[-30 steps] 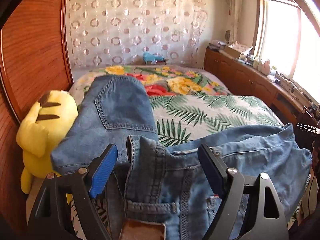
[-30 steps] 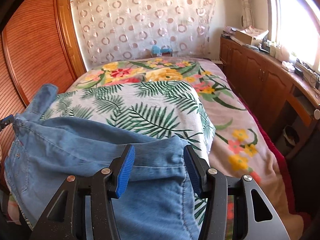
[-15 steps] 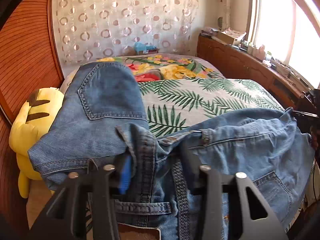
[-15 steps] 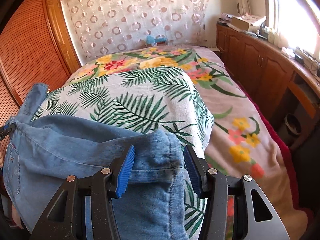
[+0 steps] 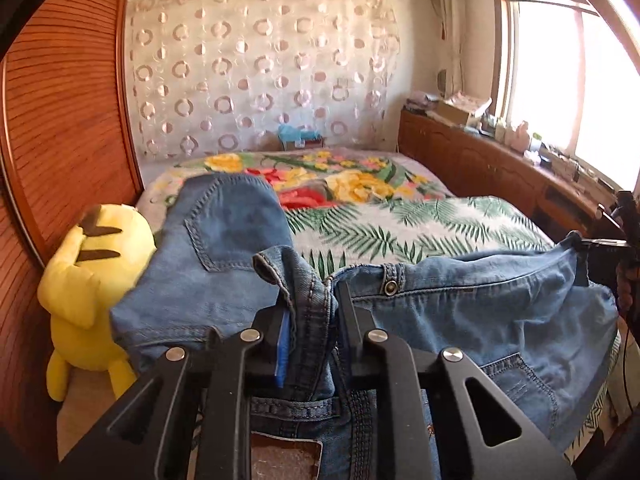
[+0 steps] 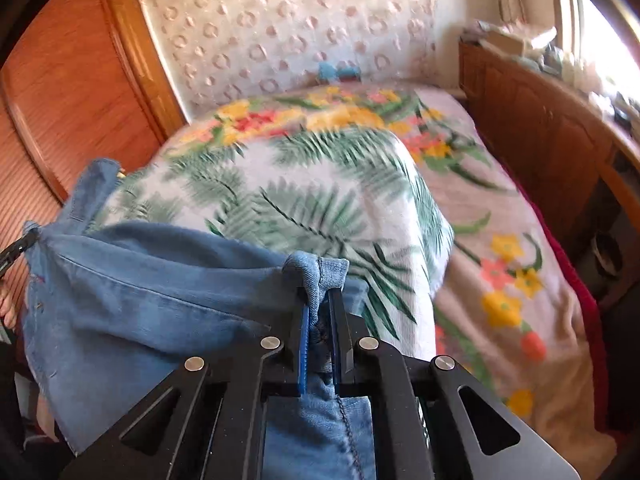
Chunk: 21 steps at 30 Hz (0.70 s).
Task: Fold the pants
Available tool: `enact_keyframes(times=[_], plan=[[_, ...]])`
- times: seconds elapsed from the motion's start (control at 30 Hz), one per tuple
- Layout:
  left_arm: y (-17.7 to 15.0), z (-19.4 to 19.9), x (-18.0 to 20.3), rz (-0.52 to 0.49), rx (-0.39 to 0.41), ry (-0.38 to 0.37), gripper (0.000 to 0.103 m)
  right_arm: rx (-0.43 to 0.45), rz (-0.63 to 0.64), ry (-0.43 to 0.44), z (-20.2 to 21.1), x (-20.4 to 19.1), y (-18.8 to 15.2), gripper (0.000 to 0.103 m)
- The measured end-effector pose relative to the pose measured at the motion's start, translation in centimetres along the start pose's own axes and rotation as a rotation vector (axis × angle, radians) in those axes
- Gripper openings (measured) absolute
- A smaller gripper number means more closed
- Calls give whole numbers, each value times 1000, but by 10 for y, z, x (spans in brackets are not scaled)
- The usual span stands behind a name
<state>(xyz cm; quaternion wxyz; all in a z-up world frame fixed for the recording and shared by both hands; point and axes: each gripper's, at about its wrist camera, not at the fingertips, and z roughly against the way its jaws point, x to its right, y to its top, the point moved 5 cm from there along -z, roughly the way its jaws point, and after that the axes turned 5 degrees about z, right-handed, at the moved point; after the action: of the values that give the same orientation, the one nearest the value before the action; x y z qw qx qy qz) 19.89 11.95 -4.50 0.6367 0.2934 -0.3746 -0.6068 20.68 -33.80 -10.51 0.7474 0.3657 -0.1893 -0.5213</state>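
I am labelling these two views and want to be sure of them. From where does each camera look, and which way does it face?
Left wrist: sits on the left hand-held gripper, facing forward along its fingers across the bed to the curtain; the fingers pinch the jeans at the waistband.
Right wrist: sits on the right hand-held gripper, facing the same way; its fingers pinch a hem of the jeans.
Shared: the jeans, bed, curtain, wooden cabinets; each view shows the other gripper at its edge.
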Motion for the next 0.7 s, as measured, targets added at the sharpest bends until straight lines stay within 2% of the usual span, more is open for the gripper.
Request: enact_keyframes(times=[0.13, 0.2, 0.33, 0.43, 0.53, 0.6, 0.7], plan=[[7, -6, -4, 14, 1, -2, 20, 128, -15, -66, 34, 0, 20, 8], [6, -15, -4, 11, -14, 10, 20, 157, -15, -116, 41, -2, 28, 8], [-1, -28, -6, 13, -39, 25, 20, 132, 2, -189, 29, -7, 37, 8], [-5, -30, -9, 21, -54, 26, 22, 97, 9, -202, 14, -6, 35, 8], [-10, -29, -8, 17, -70, 32, 26, 48, 12, -199, 1, -8, 32, 8], [-13, -24, -6, 4, -66, 51, 36, 44, 16, -192, -2, -10, 34, 9], [-15, -14, -1, -11, -52, 63, 50, 55, 24, -189, 5, -8, 36, 24]])
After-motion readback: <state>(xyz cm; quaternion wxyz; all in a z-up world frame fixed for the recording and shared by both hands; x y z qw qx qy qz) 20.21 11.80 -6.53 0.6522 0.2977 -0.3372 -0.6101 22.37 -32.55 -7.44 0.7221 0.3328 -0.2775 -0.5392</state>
